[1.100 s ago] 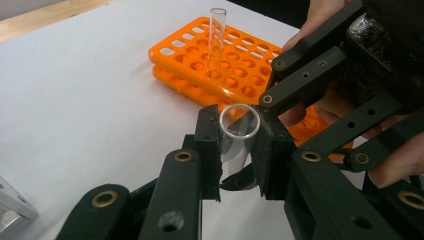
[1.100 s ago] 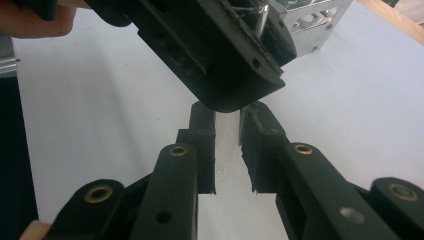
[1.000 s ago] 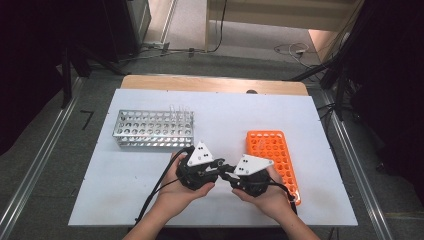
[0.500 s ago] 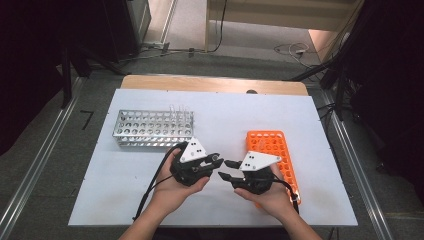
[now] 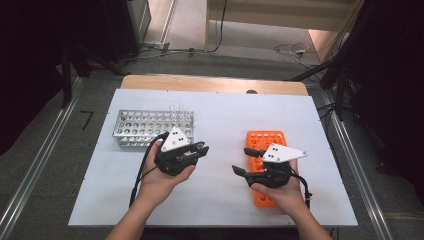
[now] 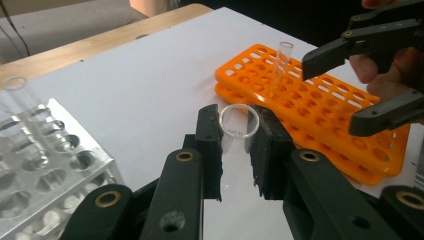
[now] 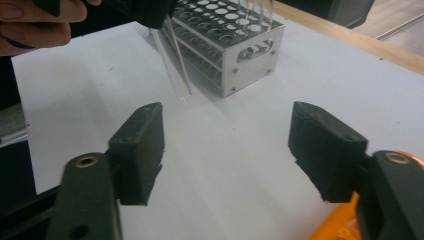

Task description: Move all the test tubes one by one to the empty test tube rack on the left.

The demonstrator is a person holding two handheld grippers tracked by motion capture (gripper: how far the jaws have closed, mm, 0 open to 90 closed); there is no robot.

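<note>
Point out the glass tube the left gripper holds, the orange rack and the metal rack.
glass tube [image 6: 239,120]: left gripper view, its open rim.
orange rack [image 5: 266,138]: high view, its far end.
metal rack [image 7: 250,49]: right gripper view, its end wall.

The worktop [image 5: 220,120] is white, with a bare wooden strip along its far edge. Two racks stand on it, well apart — a metal rack [image 5: 152,127] at the left and an orange rack [image 5: 265,142] lying flat at the right.
</note>
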